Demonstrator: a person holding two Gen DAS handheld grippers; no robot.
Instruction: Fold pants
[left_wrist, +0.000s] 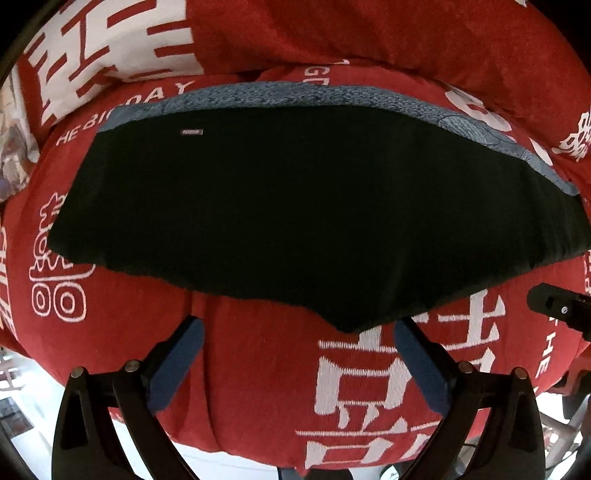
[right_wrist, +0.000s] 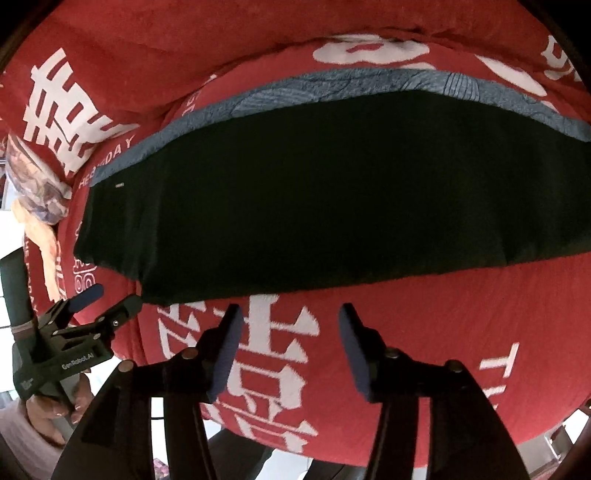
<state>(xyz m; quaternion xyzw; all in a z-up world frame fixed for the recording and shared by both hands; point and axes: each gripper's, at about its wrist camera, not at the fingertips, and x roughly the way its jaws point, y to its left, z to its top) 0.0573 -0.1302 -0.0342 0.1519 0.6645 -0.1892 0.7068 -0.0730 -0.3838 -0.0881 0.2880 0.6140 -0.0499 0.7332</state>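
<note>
Black pants (left_wrist: 295, 214) on red "THE BIG DAY" bedspread (left_wrist: 258, 387), left gripper (left_wrist: 297, 354) wide, right gripper (right_wrist: 288, 339) wide

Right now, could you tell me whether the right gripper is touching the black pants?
Apart: the right wrist view shows red bedspread between the open right gripper and the black pants.
</note>
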